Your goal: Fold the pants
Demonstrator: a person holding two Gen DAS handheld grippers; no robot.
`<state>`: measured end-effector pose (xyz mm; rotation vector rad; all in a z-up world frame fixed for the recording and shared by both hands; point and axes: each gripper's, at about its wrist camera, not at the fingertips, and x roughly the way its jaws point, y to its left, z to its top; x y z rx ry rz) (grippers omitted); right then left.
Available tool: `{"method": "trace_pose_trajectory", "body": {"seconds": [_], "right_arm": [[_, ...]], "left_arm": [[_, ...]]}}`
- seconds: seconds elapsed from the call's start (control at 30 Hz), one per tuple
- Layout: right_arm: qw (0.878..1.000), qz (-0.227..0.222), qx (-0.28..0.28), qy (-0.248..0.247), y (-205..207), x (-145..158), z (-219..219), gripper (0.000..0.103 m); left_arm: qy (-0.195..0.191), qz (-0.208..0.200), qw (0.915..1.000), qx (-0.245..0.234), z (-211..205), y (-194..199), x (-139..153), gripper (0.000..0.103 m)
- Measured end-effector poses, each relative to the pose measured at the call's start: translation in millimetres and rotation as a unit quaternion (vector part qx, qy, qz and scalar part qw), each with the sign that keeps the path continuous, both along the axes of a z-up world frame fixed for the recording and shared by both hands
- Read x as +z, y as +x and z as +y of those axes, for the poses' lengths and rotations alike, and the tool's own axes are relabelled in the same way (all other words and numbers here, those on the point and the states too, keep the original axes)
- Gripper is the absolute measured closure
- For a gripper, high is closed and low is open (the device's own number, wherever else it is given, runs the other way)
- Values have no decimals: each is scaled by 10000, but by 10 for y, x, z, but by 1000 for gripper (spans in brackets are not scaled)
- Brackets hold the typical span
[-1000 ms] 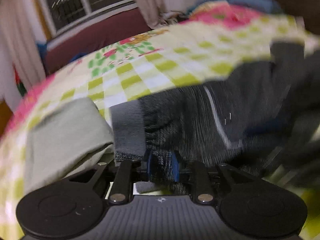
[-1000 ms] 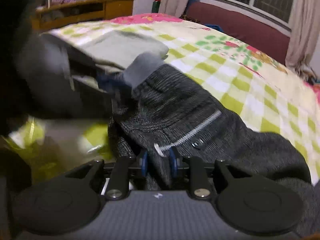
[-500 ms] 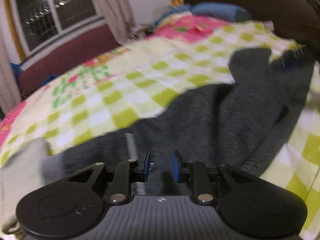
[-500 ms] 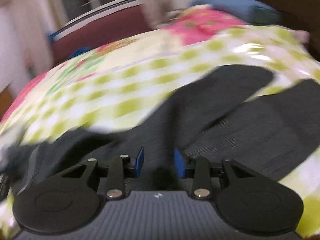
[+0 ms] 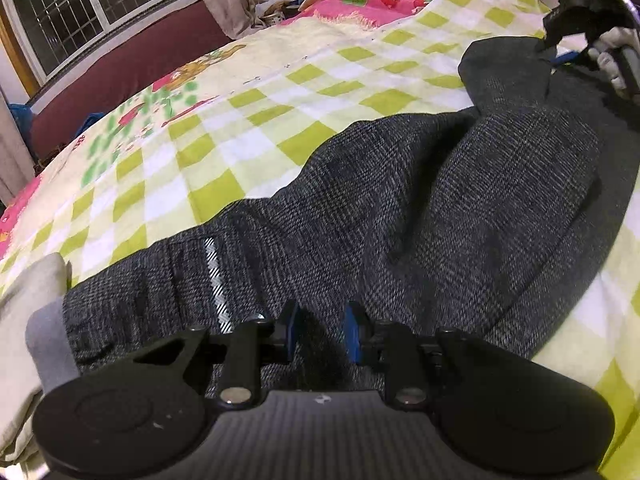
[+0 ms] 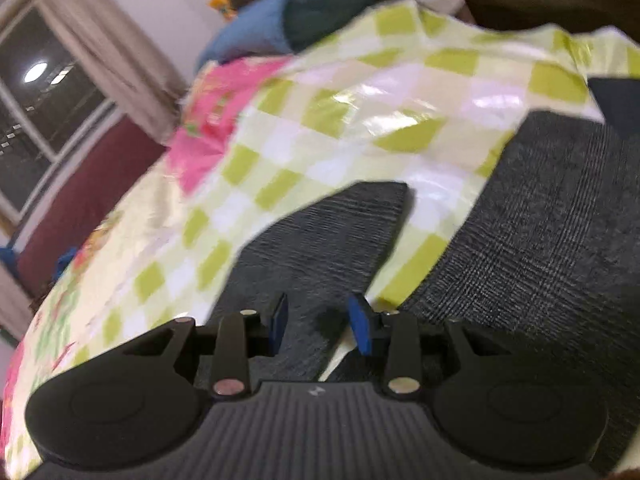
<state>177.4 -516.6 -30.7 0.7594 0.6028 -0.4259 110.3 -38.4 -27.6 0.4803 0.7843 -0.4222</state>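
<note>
1. One second ago both claws were pinching the waist of the pants; now the left gripper and the right gripper are open and hold nothing.
2. The pants lie spread flat on the checked bedsheet, the waistband at 8 o'clock in the left view, the legs reaching to 2 o'clock.
3. The right view shows two leg ends apart.
4. I judge the laying-out is finished; the folding itself is not yet begun.
</note>
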Motion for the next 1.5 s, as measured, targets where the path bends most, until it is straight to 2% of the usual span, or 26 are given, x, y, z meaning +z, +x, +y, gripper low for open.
{"method": "trace_pose_trajectory", "body": {"seconds": [0.07, 0.1, 0.23, 0.3, 0.4, 0.43, 0.47, 0.53, 0.6, 0.73, 0.8, 0.87, 0.93, 1.0, 1.07, 1.13, 1.17, 1.33, 1.43, 1.5], "right_arm": [[9999, 3, -129, 70, 1, -55, -50, 74], [9997, -89, -216, 100, -42, -49, -62, 74], [9988, -117, -427, -212, -140, -24, -83, 71], [9992, -44, -362, -165, -55, -83, -120, 69], [9989, -170, -422, -95, 116, -100, -149, 66], [9989, -203, -418, -64, 165, -99, -166, 72], [9991, -261, -334, 0, 202, -100, -192, 96], [9986, -283, -341, 306, 230, -92, -259, 99], [9966, -657, -309, 402, 109, 45, -286, 99], [9884, -1495, -159, 218, -413, 524, -300, 99], [9841, -1762, -215, -113, -727, 729, -316, 99], [9812, -1844, -363, -435, -1017, 784, -337, 99], [9863, -1442, -562, -573, -1191, 627, -419, 99], [9912, -804, -917, -505, -1275, 324, -552, 99], [9924, -415, -1127, -282, -1348, 56, -640, 99], [9901, -575, -1244, 304, -1475, -144, -694, 97], [9884, -703, -1274, 439, -1513, -165, -705, 94], [9881, -1007, -1087, 415, -1442, -82, -821, 92], [9837, -1184, -1078, 819, -1360, -142, -953, 82], [9797, -1212, -1164, 1095, -1308, -142, -1037, 83]], "left_arm": [[-13, 6, 10000, 8, -6, 69, -27, 65], [-34, 20, 10000, 3, 2, 75, -25, 64], [-92, 54, 9999, 2, 27, 77, -28, 64], [-57, 31, 10000, 4, 11, 74, -41, 64], [13, 8, 10000, 38, -24, 70, -48, 64], [39, 5, 10000, 43, -33, 67, -47, 64], [65, 7, 10000, 50, -45, 71, -48, 64], [124, 10, 9999, 48, -66, 74, -49, 64], [174, 7, 9998, 30, -79, 75, -48, 64], [248, -37, 9997, -27, -94, 69, -60, 64], [289, -74, 9995, -50, -102, 55, -65, 64], [317, -106, 9994, -46, -110, 42, -69, 64], [326, -136, 9994, -19, -118, 33, -79, 64], [378, -184, 9991, -27, -136, 23, -94, 64], [490, -236, 9985, -67, -168, 1, -103, 64], [612, -288, 9976, -124, -194, -16, -109, 64], [665, -309, 9972, -148, -207, -23, -112, 64], [808, -347, 9960, -144, -250, -38, -118, 64], [895, -383, 9952, -139, -281, -47, -126, 64], [1017, -433, 9937, -184, -329, -64, -139, 64]]}}
